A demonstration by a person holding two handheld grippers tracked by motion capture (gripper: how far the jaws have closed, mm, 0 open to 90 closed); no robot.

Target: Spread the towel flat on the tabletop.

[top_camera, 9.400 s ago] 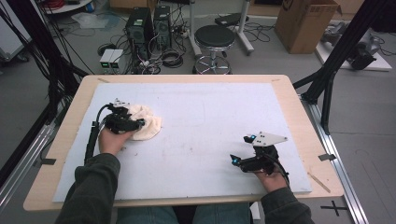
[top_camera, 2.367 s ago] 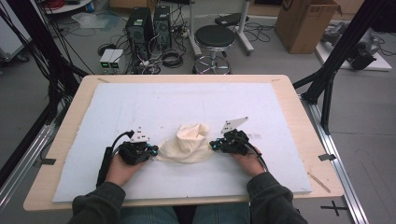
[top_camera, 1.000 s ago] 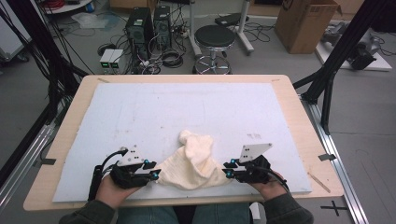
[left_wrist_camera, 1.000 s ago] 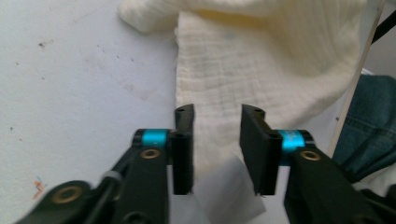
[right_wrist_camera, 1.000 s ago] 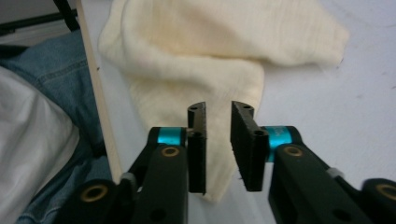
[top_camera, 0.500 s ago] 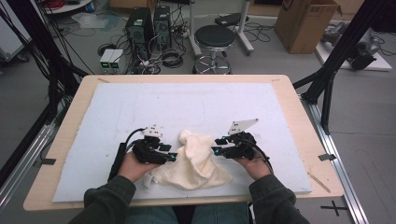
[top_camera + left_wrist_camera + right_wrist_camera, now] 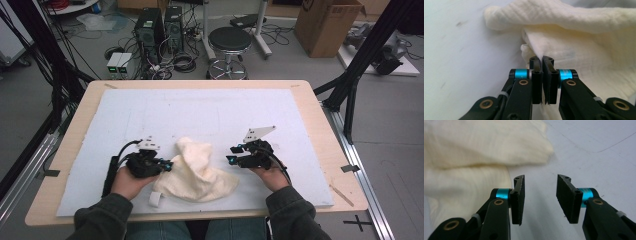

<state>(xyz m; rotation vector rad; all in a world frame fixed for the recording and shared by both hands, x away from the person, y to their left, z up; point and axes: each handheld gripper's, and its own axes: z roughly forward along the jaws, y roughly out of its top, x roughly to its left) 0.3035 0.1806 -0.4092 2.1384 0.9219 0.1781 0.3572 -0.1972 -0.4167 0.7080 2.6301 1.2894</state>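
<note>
Both hands have slid apart since half a second back. Left gripper (image 7: 541,65) has just snapped closed, pinching the cream cloth's (image 7: 197,170) edge at lower centre; right gripper (image 7: 540,195) hangs spread, empty, beside it, ready to grab.

Even, diffuse overhead light keeps the high view bright, with soft shadows under the hands and no glare on the white mat (image 7: 215,115). Both gripper views are sharp at the jaws, soft and slightly washed out beyond.
</note>
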